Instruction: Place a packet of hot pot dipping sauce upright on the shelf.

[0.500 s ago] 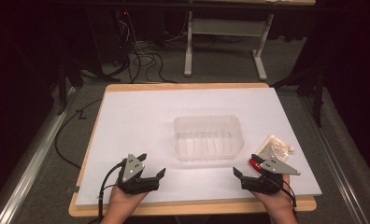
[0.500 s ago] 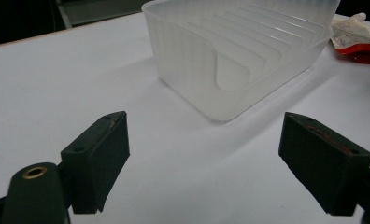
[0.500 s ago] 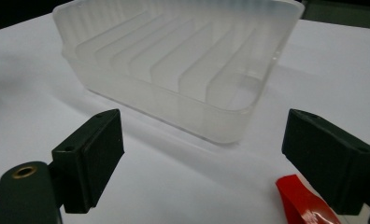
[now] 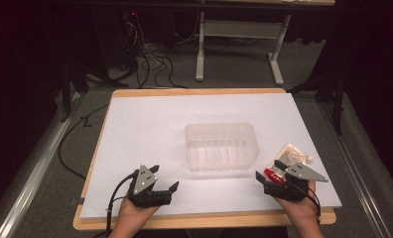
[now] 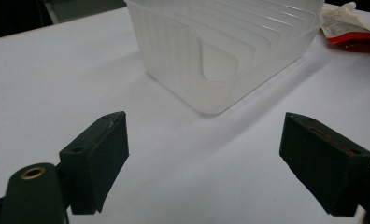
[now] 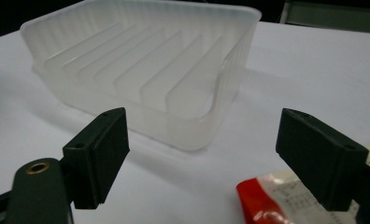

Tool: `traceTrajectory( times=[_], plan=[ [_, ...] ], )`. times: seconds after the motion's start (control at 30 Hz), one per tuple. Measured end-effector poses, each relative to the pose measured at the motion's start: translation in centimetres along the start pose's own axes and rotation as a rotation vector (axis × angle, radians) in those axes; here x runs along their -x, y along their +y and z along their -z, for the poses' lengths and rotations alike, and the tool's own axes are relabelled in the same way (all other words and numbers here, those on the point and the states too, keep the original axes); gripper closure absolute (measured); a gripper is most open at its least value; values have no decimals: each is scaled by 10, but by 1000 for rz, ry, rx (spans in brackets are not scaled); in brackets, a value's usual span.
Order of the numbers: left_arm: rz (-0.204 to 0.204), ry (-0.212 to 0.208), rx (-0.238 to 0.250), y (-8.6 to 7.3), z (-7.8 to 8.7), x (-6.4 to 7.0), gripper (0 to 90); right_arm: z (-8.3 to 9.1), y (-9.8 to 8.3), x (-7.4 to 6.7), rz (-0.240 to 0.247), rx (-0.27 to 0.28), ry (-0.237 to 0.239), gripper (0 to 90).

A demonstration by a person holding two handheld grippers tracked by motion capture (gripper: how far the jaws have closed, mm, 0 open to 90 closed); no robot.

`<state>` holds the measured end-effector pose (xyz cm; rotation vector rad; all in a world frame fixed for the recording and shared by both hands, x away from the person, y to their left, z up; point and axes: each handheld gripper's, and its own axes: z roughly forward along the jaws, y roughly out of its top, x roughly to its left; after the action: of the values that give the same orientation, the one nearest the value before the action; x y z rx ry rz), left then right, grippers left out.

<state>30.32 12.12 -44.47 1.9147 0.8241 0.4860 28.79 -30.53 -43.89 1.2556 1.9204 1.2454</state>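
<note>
A clear ribbed plastic container (image 4: 220, 127) stands empty in the middle of the white sheet. My left gripper (image 4: 164, 177) rests near the front edge, left of the container, open with nothing between its fingers; its own view has the container (image 5: 220, 51) ahead and a red packet (image 5: 351, 32) beyond it. My right gripper (image 4: 269, 169) is at the front right, open. A red sauce packet (image 4: 273, 173) lies on the sheet just by its jaws, and a pale packet (image 4: 294, 152) lies behind it. In the right gripper view the jaws (image 6: 202, 154) stand wide, with the red packet (image 6: 267, 200) low under the right jaw and the container (image 6: 141, 60) ahead.
The white sheet (image 4: 150, 129) covers a wooden table (image 4: 199, 91). Beyond the table are a desk frame (image 4: 239, 44) and loose cables (image 4: 150, 59) on the grey floor. A metal rail (image 4: 31, 163) runs along the left side.
</note>
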Motion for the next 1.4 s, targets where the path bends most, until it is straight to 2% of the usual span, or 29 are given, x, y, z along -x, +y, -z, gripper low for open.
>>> traceTrajectory(
  times=[0.07,0.17,0.27,0.3,0.43,0.57,0.6,0.73,0.93,1.07,1.3,1.4],
  plan=[
    [4,-4,-3,-1,-1,1,167,-5,7,6,5,-2,-17,179],
    [1,-2,-5,-1,-1,1,171,-10,14,12,-7,-15,-14,182],
    [-1,2,8,-2,0,3,183,-19,21,19,-19,-22,-7,196],
    [-3,-2,13,-3,0,3,186,-22,22,24,-15,-11,-22,205],
    [-22,-14,12,-4,-2,5,192,-21,20,35,-16,-13,-35,239],
    [-31,-15,6,-4,-3,5,199,-14,14,55,-58,-28,-52,252],
    [-31,-15,6,-4,-3,5,201,-14,14,55,-58,-28,-52,252],
    [-31,-17,10,-4,-3,6,205,-1,7,80,-101,-26,-109,267],
    [-39,-30,3,-4,-4,7,208,7,-5,105,-152,-59,-162,259],
    [-46,-37,2,-4,-4,8,208,8,-11,118,-186,-90,-197,232],
    [-53,-45,6,-4,-3,9,208,7,-17,136,-239,-108,-248,211],
    [-58,-49,5,-4,-2,9,208,4,-19,142,-272,-127,-256,211]
  ],
)
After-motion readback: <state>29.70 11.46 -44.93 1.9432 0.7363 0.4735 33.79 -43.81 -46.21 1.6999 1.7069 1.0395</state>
